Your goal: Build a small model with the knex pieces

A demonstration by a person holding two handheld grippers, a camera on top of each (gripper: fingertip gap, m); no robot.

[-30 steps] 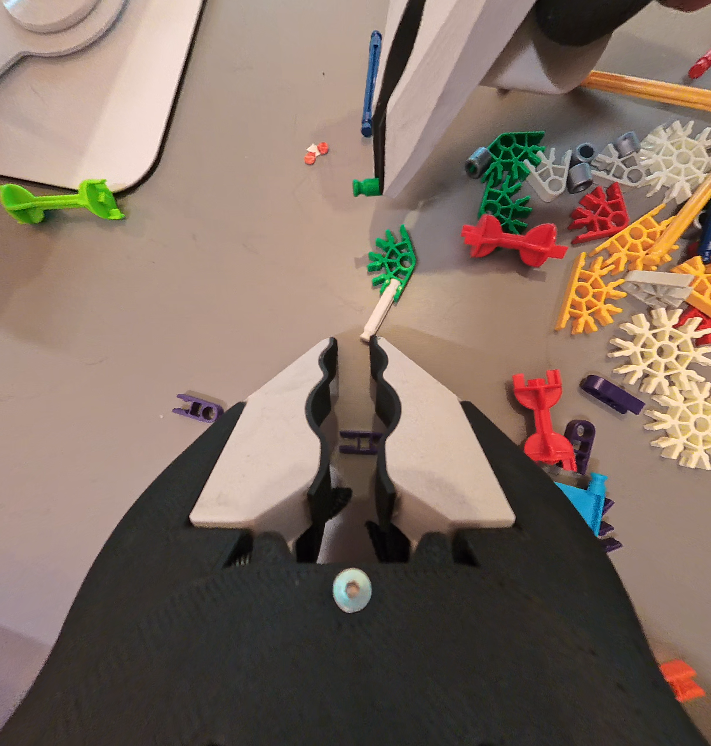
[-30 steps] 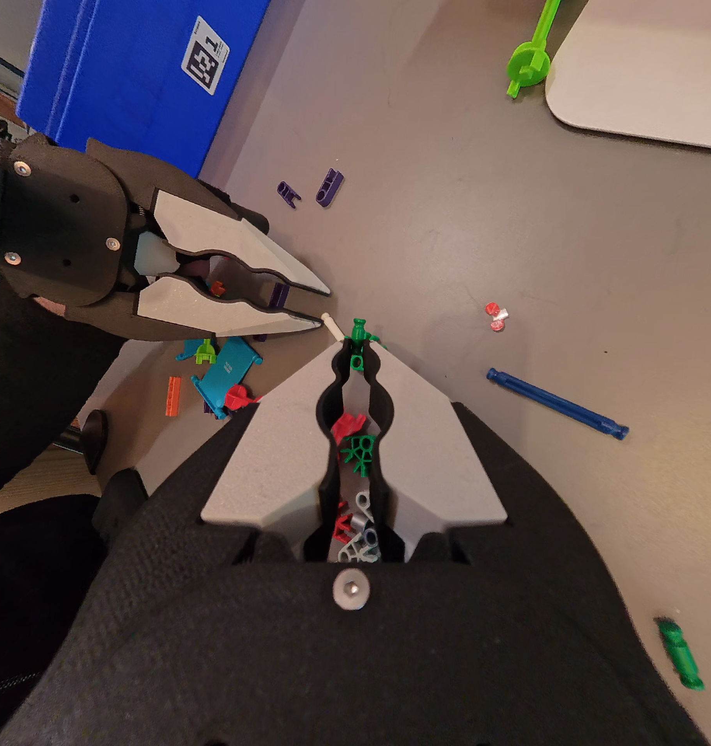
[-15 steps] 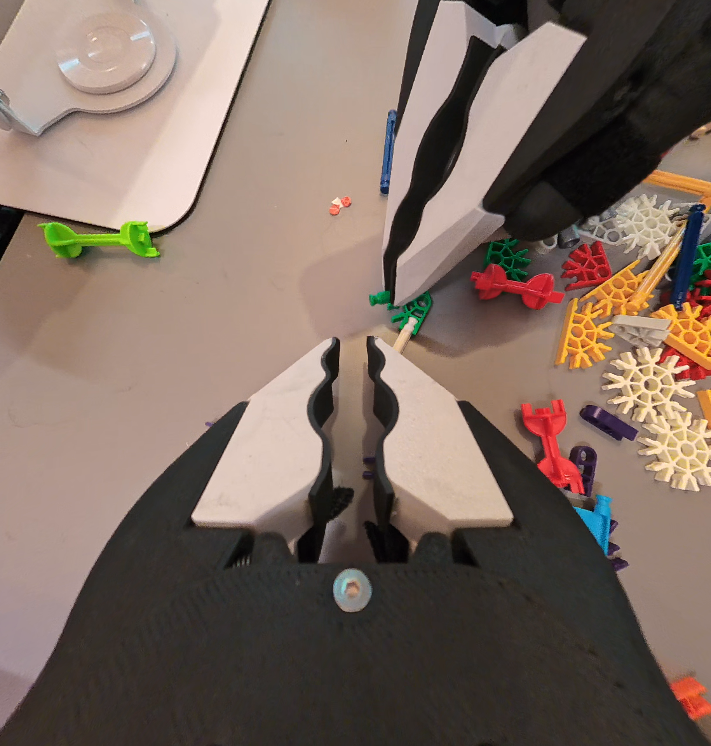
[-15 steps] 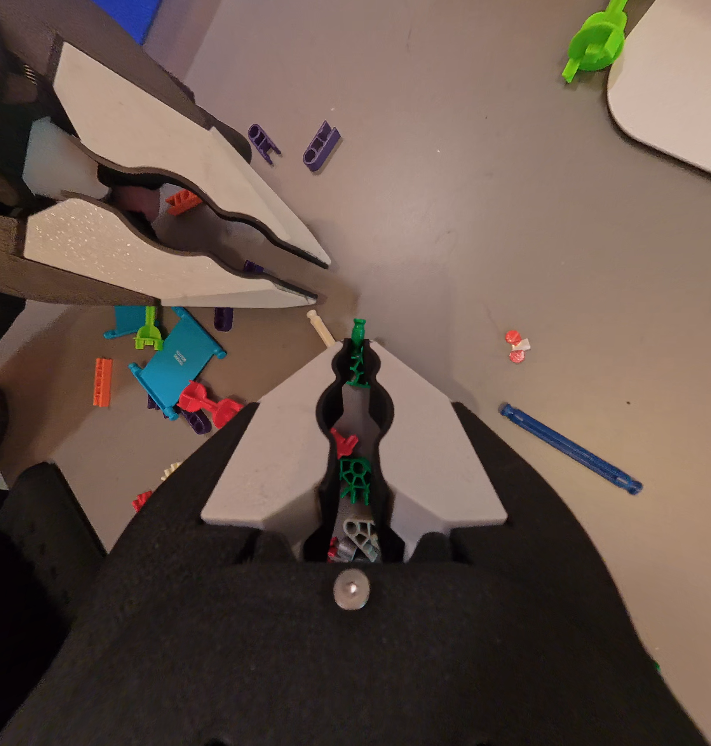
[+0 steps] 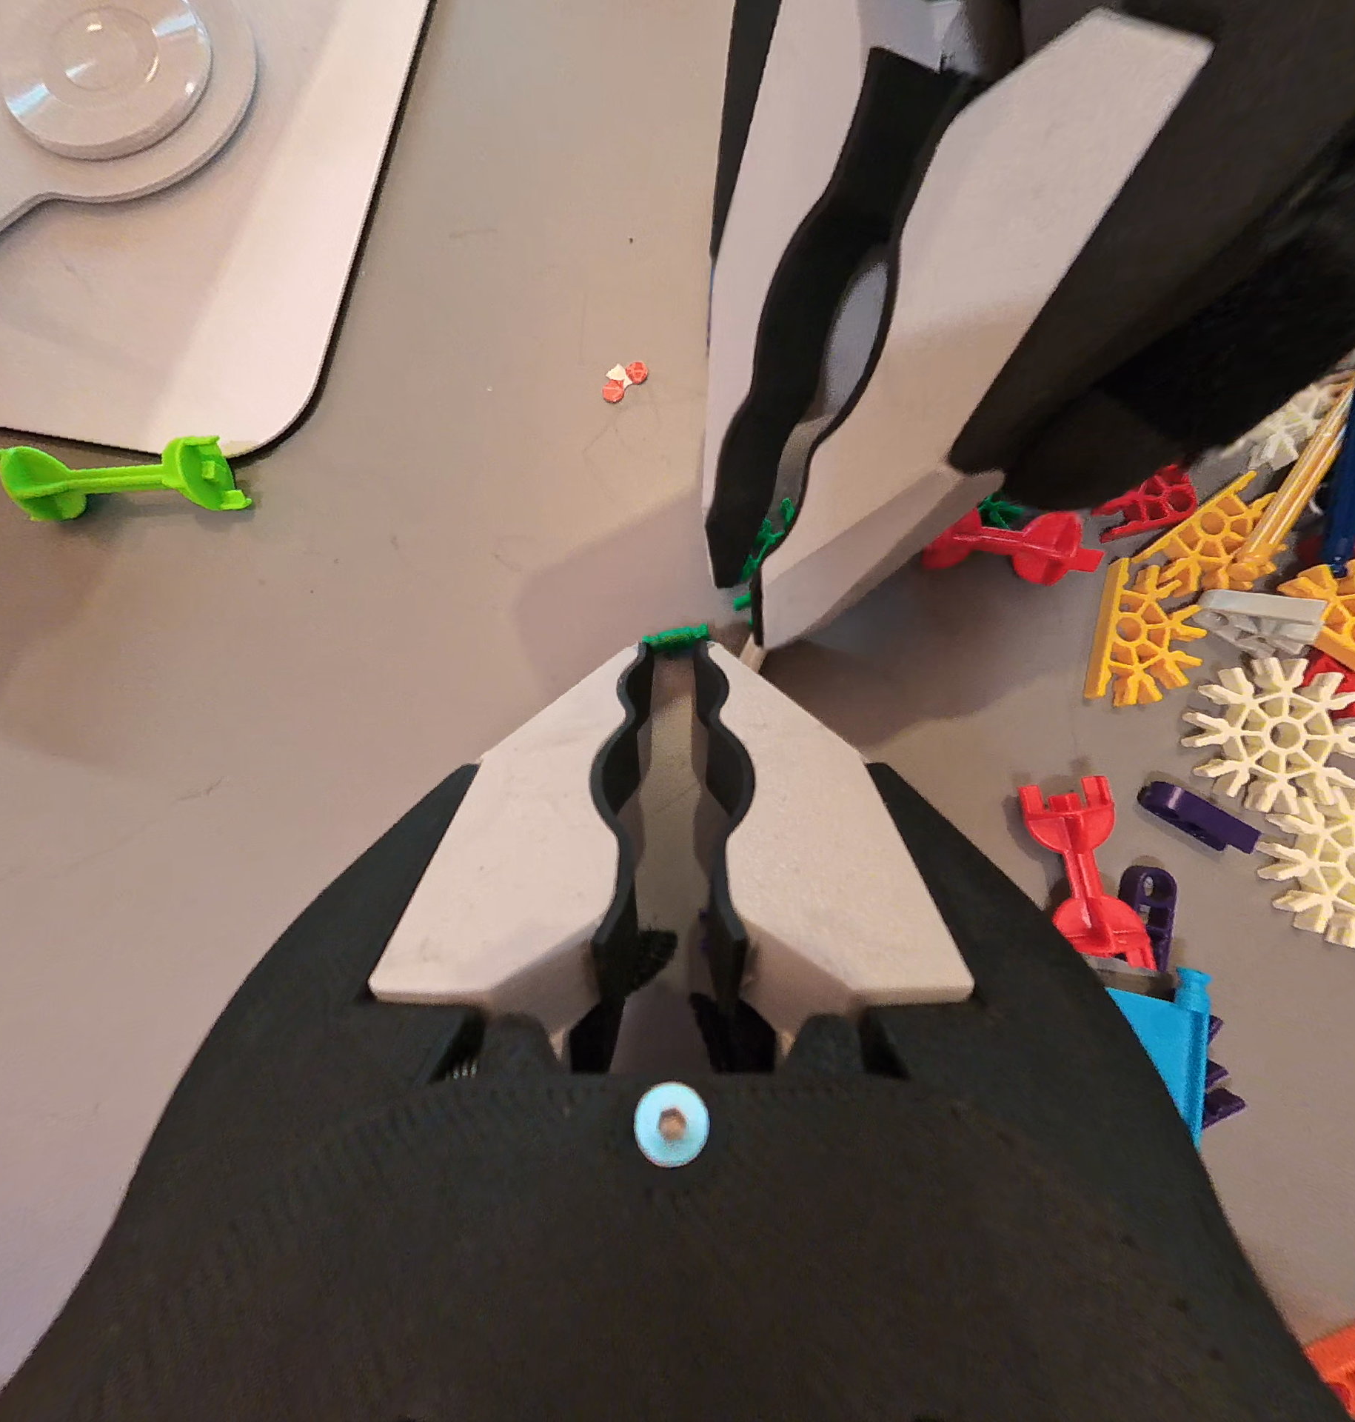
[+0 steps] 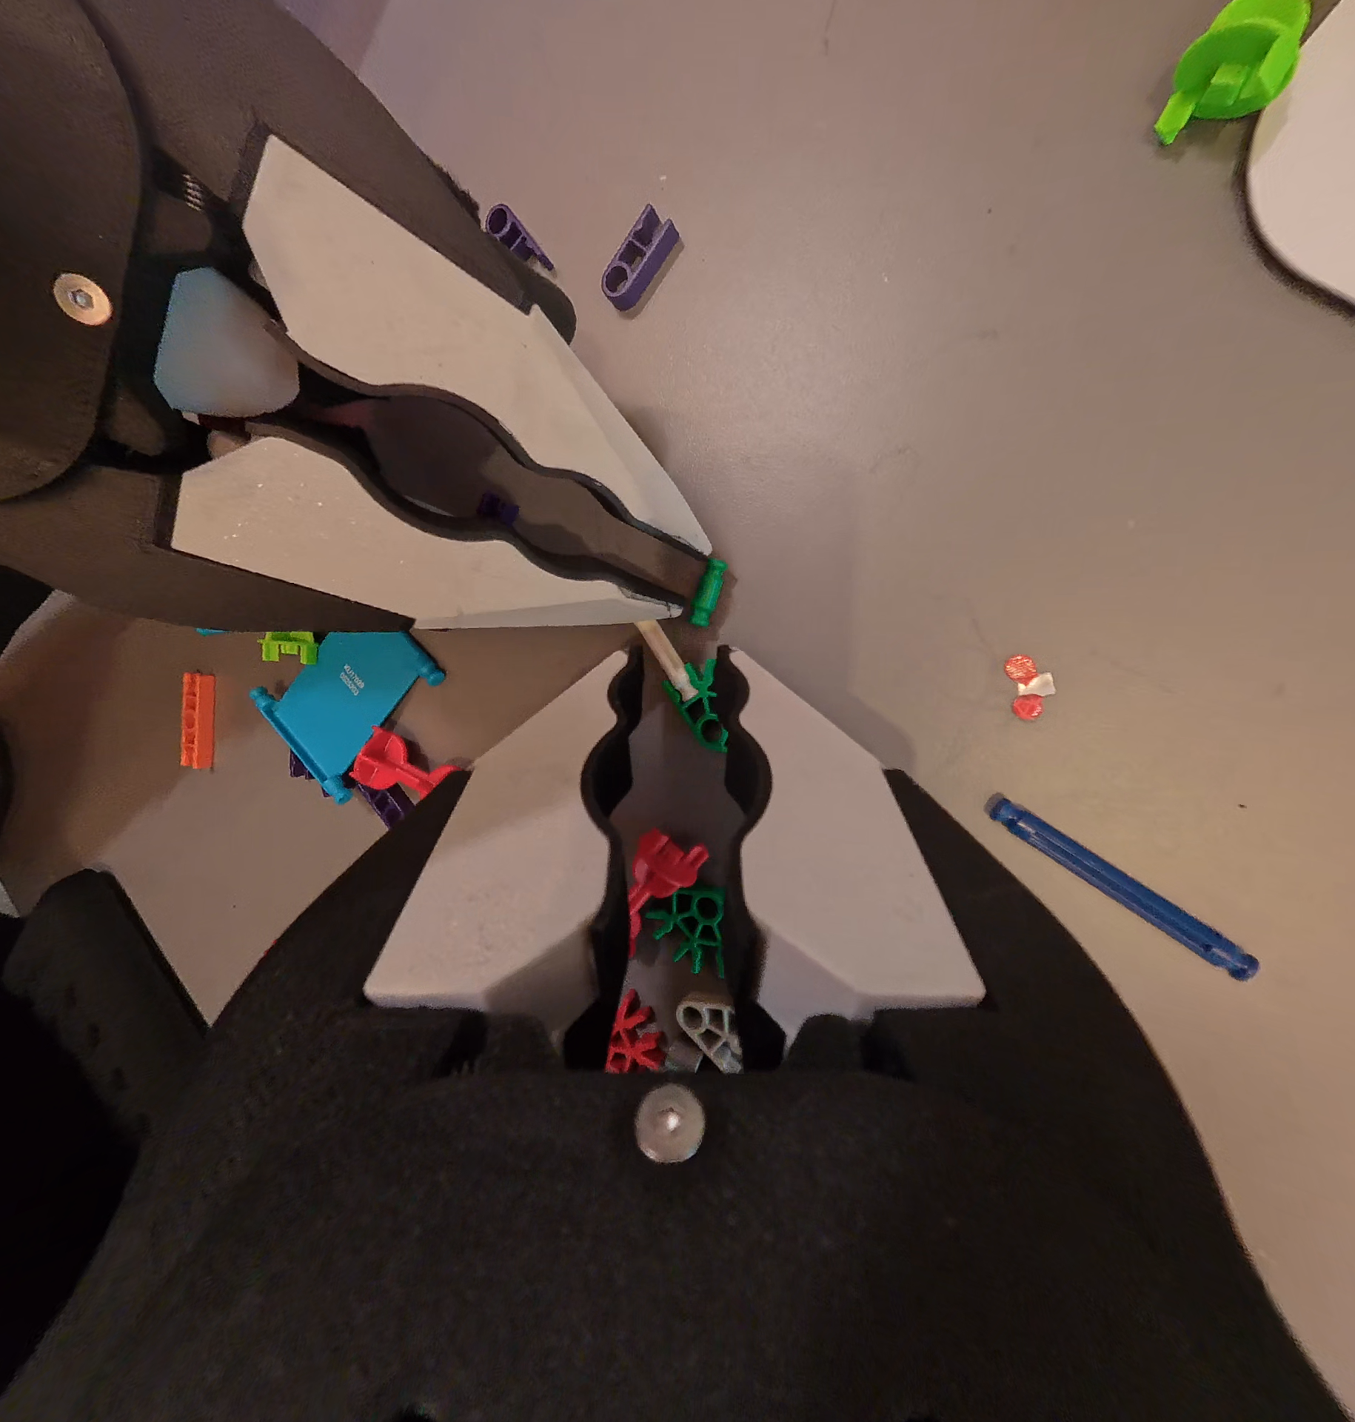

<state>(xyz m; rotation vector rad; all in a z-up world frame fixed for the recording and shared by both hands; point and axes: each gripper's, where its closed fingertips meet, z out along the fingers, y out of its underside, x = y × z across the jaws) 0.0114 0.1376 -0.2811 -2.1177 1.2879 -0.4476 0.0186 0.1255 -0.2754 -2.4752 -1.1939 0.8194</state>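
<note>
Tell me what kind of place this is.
Probably an indoor desk or worktable: a grey tabletop, scattered plastic construction-toy pieces, and a flat pale stand base at its edge.

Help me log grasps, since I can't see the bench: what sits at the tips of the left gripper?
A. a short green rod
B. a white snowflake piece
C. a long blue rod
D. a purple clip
A: the short green rod lies crosswise between the tips of the left gripper, while the right gripper has a green connector with a white rod between its fingers.
</note>
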